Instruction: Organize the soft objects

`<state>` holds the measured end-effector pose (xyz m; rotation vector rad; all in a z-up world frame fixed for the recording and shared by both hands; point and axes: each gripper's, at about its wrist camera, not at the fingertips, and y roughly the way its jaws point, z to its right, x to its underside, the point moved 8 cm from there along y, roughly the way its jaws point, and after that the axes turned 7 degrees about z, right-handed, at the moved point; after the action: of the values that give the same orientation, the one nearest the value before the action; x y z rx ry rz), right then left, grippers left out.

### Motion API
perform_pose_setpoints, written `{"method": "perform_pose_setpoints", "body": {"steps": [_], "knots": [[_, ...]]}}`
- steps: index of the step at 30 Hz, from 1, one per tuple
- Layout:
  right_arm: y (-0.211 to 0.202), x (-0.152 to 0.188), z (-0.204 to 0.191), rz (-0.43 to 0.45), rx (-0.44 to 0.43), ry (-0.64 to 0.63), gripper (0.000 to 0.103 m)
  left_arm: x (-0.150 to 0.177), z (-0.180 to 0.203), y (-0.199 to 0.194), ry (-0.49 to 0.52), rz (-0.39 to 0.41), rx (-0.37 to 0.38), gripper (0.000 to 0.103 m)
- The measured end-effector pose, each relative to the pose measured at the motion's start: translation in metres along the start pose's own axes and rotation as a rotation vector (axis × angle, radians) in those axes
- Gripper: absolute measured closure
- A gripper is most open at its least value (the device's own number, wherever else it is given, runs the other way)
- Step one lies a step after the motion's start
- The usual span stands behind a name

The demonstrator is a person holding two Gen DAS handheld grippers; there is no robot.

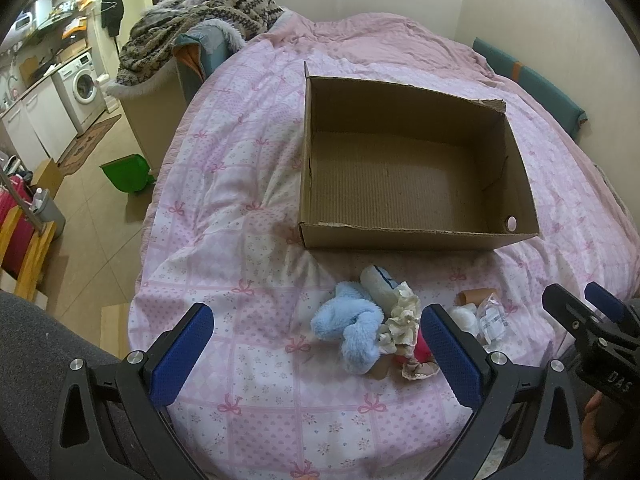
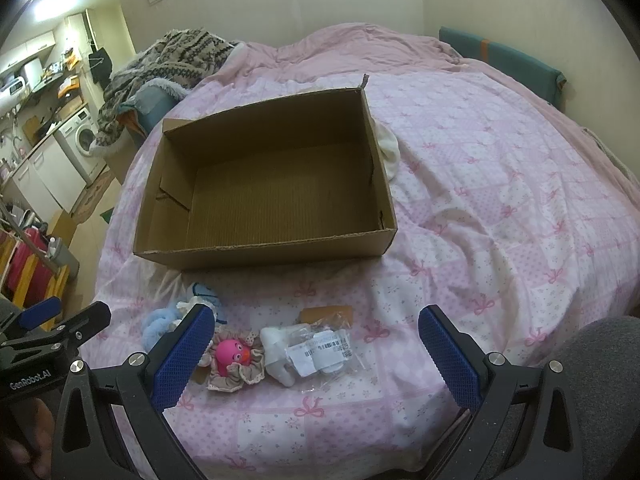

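Black left tongs (image 1: 316, 356) with blue ribbed pads fill the bottom of the left wrist view, spread wide with nothing pressed between them, tilted down over the bed. Just beyond the pads lies a heap of soft things on the pink-and-white quilt with bow prints (image 1: 248, 208): a fluffy light-blue plush toy (image 1: 352, 330), a crumpled cream fabric piece (image 1: 404, 316) touching its right side, and a pale rolled item with blue stitching (image 1: 378, 280) behind them. At the right edge of that view the black right tongs (image 1: 592, 308) show, held by a hand.

From the right wrist view, the right tongs (image 2: 316, 356) likewise stand fully apart and grip nothing. Between and beyond their pads lie a pink rubber toy in a frilled beige cloth (image 2: 234, 358), a white soft bundle (image 2: 280, 354) just beside it, and a clear plastic bag with a barcode label (image 2: 326, 348) resting partly over the bundle. A flat brown cardboard piece (image 2: 326, 314) lies just behind the bag.

Farther up the bed sits an open brown cardboard box (image 1: 416, 236), upright, with nothing inside. A white cloth (image 2: 390, 150) peeks out beside its far right wall. Off the bed's left side, a patterned knitted blanket (image 1: 200, 12) is piled up, and a white washing machine (image 1: 82, 84) stands in the background
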<state>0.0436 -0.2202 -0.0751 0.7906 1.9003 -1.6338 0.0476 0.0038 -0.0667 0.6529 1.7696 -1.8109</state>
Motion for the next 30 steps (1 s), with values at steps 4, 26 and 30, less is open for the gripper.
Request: {"method": "perform_pose_setpoints", "body": {"steps": [4, 26, 30], "knots": [[0.0006, -0.0011, 0.0001, 0.004, 0.000, 0.000, 0.000, -0.0002, -0.0011, -0.0001, 0.000, 0.002, -0.001, 0.000], [-0.0019, -0.0019, 0.0018, 0.006, 0.001, 0.000, 0.000, 0.0004, -0.0005, 0.0024, -0.002, 0.003, -0.001, 0.000], [-0.0023, -0.0022, 0.0019, 0.007, 0.000, 0.000, 0.000, 0.0006, -0.0006, 0.0023, -0.002, 0.002, -0.001, 0.000]]}}
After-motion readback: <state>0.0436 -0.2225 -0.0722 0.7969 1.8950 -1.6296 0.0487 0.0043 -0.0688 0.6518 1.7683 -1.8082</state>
